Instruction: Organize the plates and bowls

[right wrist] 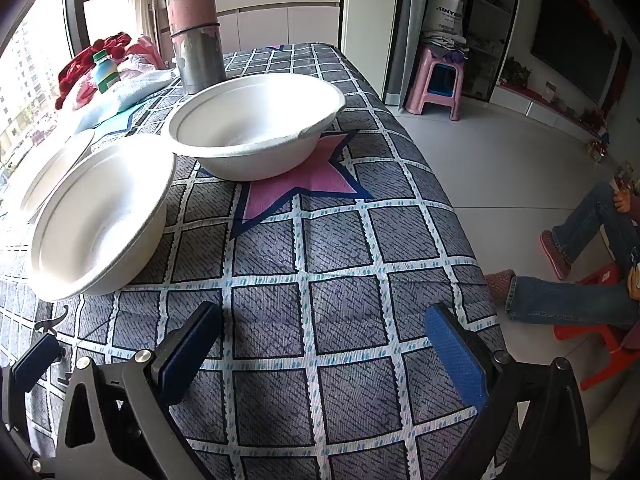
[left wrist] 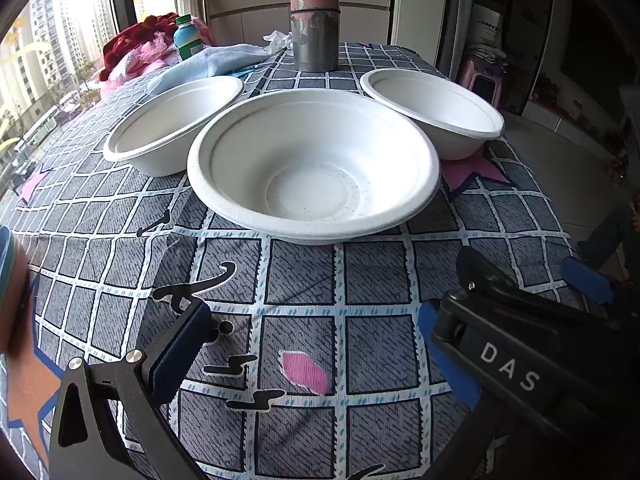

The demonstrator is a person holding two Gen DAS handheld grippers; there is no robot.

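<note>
Three white bowls stand on the checked tablecloth. In the left wrist view the middle bowl (left wrist: pixel 314 168) is nearest, the left bowl (left wrist: pixel 172 124) behind it to the left, the right bowl (left wrist: pixel 434 110) behind to the right on a pink star. My left gripper (left wrist: pixel 316 332) is open and empty, short of the middle bowl. The right gripper's body (left wrist: pixel 520 360) crosses in at the lower right. In the right wrist view my right gripper (right wrist: pixel 324 336) is open and empty over the cloth, with the middle bowl (right wrist: pixel 100 216) at left and the right bowl (right wrist: pixel 256 128) ahead.
A tall grey and pink metal flask (left wrist: pixel 315 16) stands behind the bowls. A blue towel (left wrist: pixel 216 62), a bottle (left wrist: pixel 188 38) and red cloth lie at the back left. The table's right edge (right wrist: pixel 460 216) drops to the floor, where a seated person's legs (right wrist: pixel 572 296) and a pink stool (right wrist: pixel 436 80) are.
</note>
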